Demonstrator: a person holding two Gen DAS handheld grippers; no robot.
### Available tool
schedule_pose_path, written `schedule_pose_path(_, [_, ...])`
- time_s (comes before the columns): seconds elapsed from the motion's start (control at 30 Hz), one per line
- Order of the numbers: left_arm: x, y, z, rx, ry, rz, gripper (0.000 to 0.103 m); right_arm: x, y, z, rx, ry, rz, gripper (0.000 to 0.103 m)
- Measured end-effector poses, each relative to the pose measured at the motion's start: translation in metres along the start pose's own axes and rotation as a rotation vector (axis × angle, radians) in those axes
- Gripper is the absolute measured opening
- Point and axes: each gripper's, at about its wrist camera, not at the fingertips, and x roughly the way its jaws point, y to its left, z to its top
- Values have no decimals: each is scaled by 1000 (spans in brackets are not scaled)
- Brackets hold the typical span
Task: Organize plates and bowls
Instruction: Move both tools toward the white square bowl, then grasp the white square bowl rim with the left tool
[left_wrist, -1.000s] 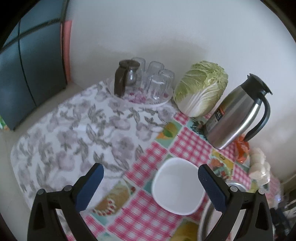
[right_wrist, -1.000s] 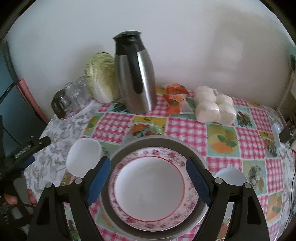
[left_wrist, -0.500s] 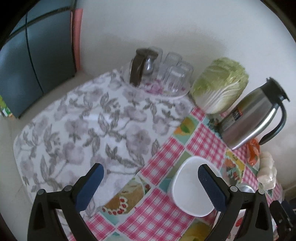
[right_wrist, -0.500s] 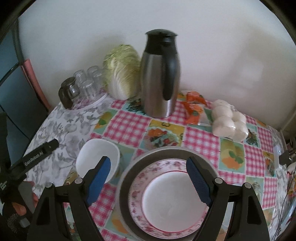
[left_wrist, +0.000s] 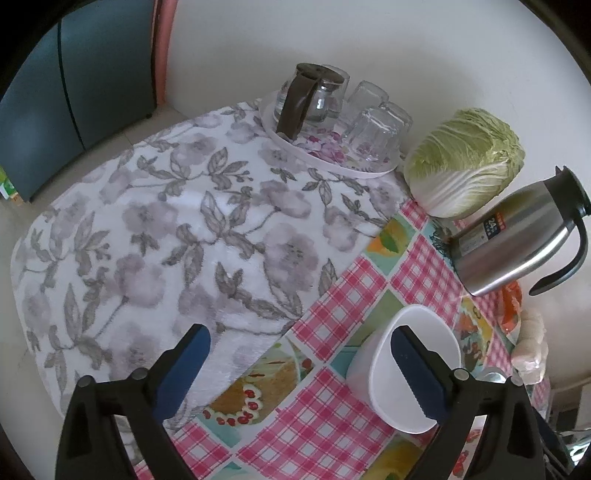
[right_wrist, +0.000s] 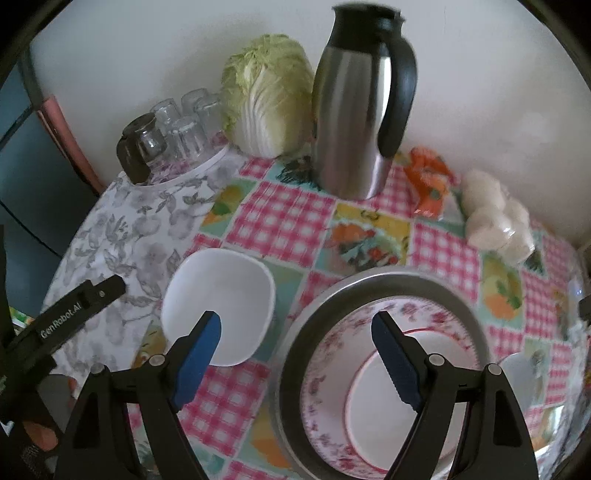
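- White square bowl (right_wrist: 218, 303) stands on the checked tabletop (right_wrist: 280, 218), just left of the floral plate (right_wrist: 391, 373) that lies inside a grey metal basin (right_wrist: 369, 284).
- Left gripper (left_wrist: 301, 373) has come lower and nearer; its fingers are spread wide, the right one now overlapping the bowl, contact uncertain.
- Right gripper (right_wrist: 295, 356) has shifted left; fingers wide apart, empty, straddling the bowl-to-basin gap.
- Judgement: bowl pickup imminent, nothing grasped yet.

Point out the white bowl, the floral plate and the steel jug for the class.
white bowl (right_wrist: 218, 299): right wrist view, on its inner floor.
floral plate (right_wrist: 436, 317): right wrist view, on its patterned rim.
steel jug (right_wrist: 351, 122): right wrist view, on its metal body.
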Motion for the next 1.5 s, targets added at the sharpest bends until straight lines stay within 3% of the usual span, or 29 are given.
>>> schedule_pose_path(0.33, [14,-14,-1,35,57,-74,95,16,6,8,-24,46,-20,83])
schedule_pose_path(0.6, [34,-29,-11,80,124,-102,82,43,18,5,-39,103,-20,47])
schedule_pose_path(0.67, [37,-31,-12,86,135,-107,74,49,22,4,-51,118,-14,38])
schedule_pose_path(0.87, [53,-32,-14,87,175,-119,59,63,31,5,-77,133,-21,23])
schedule_pose_path(0.97, [61,-32,-17,90,196,-114,46,69,35,4,-96,139,-34,21])
schedule_pose_path(1.37, [84,-32,-29,62,269,-126,37,87,37,5,-102,162,-59,14])
schedule_pose_path(1.5, [87,-33,-31,57,284,-172,25,92,37,2,-101,177,-60,13])
